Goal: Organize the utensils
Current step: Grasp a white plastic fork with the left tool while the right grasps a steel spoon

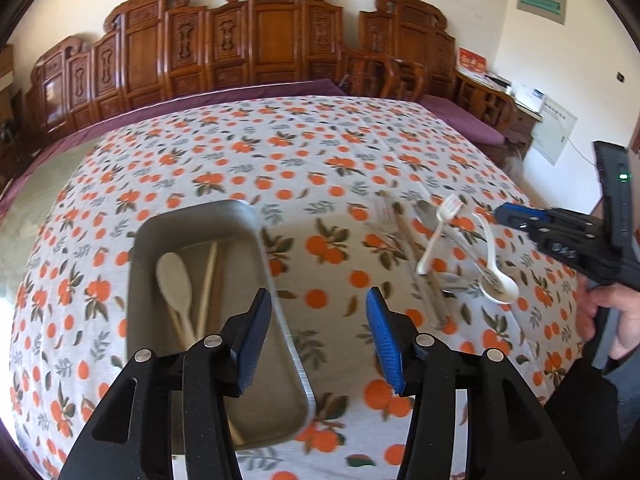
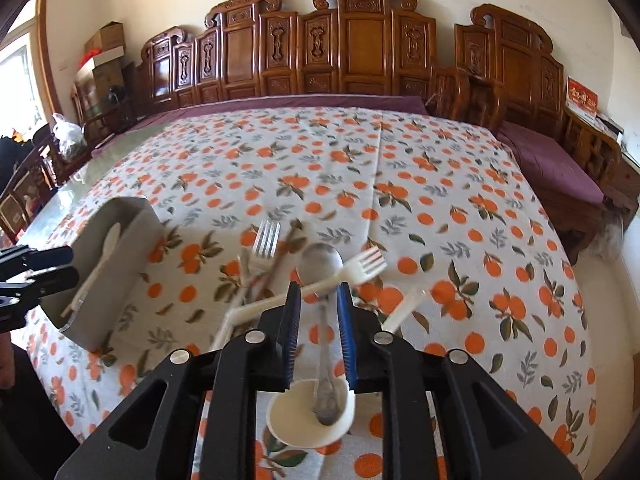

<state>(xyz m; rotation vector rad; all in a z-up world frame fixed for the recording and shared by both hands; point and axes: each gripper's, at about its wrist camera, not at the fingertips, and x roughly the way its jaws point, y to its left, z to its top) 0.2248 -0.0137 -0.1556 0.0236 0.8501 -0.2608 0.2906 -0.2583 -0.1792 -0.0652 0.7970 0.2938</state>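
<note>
Right now, right tongs (image 2: 318,304) clamp the white fork (image 2: 362,268); left tongs (image 1: 318,320) gape empty.

A cloth printed with oranges and leaves (image 1: 280,152) covers the surface through the middle of both views. Behind it, across the top, stands a carved wooden screen (image 2: 360,52) before a pale wall. Cardboard boxes (image 2: 106,46) are stacked at upper left in the right wrist view.
</note>
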